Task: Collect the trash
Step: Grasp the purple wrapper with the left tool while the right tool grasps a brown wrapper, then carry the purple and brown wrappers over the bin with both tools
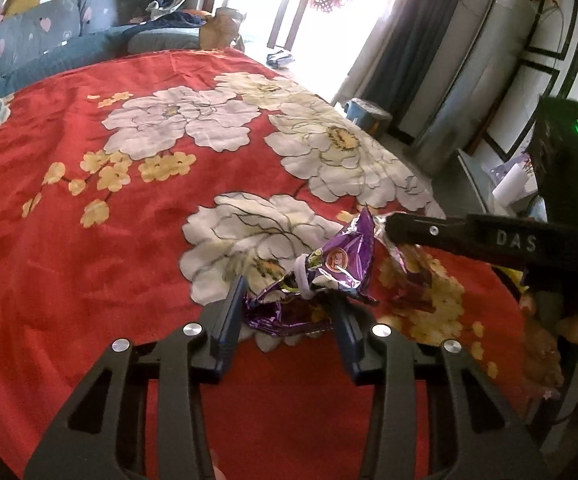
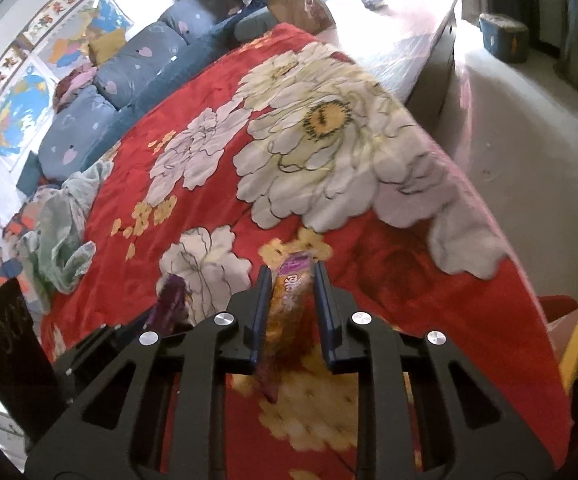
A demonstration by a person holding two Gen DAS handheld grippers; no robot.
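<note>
A crumpled purple foil snack bag (image 1: 329, 276) lies on the red flowered bedspread (image 1: 89, 264). My left gripper (image 1: 289, 300) is open, its fingers on either side of the bag's lower part. My right gripper (image 2: 291, 280) has a yellow and purple wrapper (image 2: 289, 304) between its fingers, which stand close on both sides of it. In the left wrist view the right gripper's fingers (image 1: 417, 230) reach in from the right, by the purple bag's top edge. The purple bag also shows in the right wrist view (image 2: 171, 300), left of my right gripper.
Grey-blue pillows (image 2: 101, 112) and loose clothes (image 2: 61, 232) lie at the bed's head and left side. A blue bin (image 1: 365, 114) stands on the floor beyond the bed. A brown paper bag (image 1: 221, 28) sits at the far end. The bed's right edge drops off to the floor (image 2: 529, 128).
</note>
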